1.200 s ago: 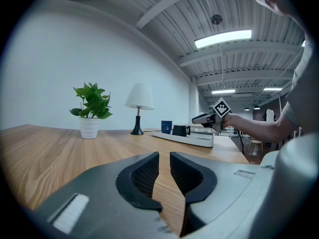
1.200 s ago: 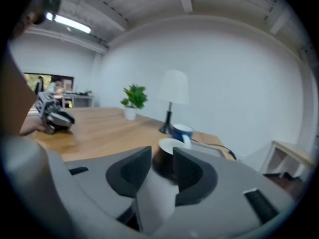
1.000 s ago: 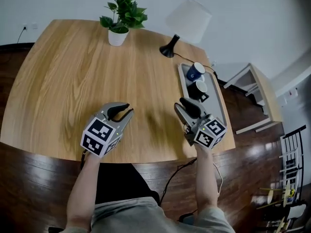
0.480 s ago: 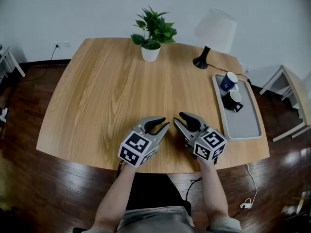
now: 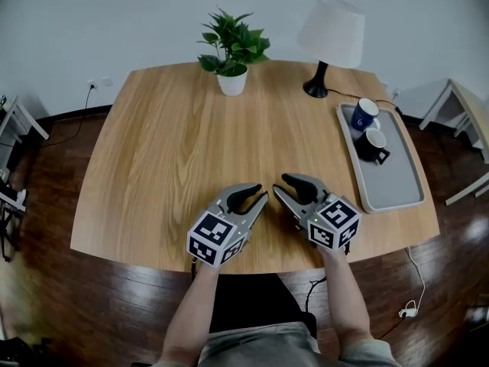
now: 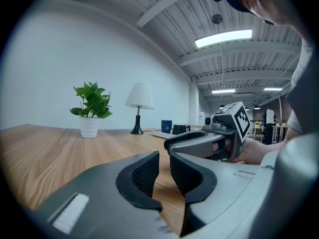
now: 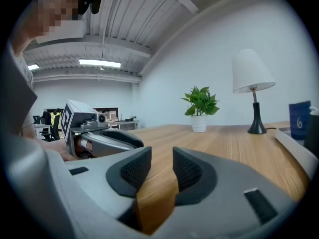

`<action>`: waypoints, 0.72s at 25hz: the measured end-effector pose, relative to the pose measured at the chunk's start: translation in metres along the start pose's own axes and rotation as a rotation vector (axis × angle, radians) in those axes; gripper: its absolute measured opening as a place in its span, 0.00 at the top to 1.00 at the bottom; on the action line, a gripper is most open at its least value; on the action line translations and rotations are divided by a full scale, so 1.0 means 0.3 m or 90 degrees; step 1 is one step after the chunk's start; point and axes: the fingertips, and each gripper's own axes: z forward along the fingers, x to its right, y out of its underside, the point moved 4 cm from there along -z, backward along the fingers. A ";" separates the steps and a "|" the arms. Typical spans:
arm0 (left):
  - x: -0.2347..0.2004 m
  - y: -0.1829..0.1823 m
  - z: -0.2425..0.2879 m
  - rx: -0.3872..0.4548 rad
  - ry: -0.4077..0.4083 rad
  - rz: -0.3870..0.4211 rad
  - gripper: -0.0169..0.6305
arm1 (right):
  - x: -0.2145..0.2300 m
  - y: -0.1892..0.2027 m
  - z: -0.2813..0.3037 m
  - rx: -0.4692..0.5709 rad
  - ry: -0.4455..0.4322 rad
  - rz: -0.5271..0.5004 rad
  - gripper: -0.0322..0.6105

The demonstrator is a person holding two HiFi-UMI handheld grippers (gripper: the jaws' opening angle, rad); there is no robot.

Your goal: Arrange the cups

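Head view: you are parking your right gripper (image 5: pixel 281 184) beside the left gripper (image 5: pixel 262 191), having drawn it back from the grey tray (image 5: pixel 393 189); both are standing slightly parted, carrying nothing, while the blue mug (image 5: pixel 364 115) and black mug (image 5: pixel 372 144) are sitting side by side on that tray

Two cups: one blue cup (image 5: pixel 365 114) and one black cup (image 5: pixel 373 144). One tray (image 5: pixel 397 197). One lamp (image 5: pixel 331 30). One plant (image 5: pixel 231 48) in one white pot. One wooden table (image 5: pixel 176 151). Two grippers, the left gripper (image 5: pixel 256 196) and the right gripper (image 5: pixel 281 185), each with one marker cube and two jaws. Two small white side tables on the floor: the left side table (image 5: pixel 30 121) and the right side table (image 5: pixel 466 102).
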 end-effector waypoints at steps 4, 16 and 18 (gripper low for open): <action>-0.002 -0.004 -0.002 0.002 -0.001 0.000 0.85 | -0.003 -0.005 -0.003 0.009 -0.003 -0.003 0.75; -0.004 -0.002 0.000 0.003 -0.002 0.000 0.85 | -0.003 -0.001 -0.002 0.013 -0.007 -0.006 0.75; -0.003 -0.002 -0.002 0.004 -0.002 0.000 0.85 | -0.005 0.000 -0.002 0.013 -0.007 -0.006 0.75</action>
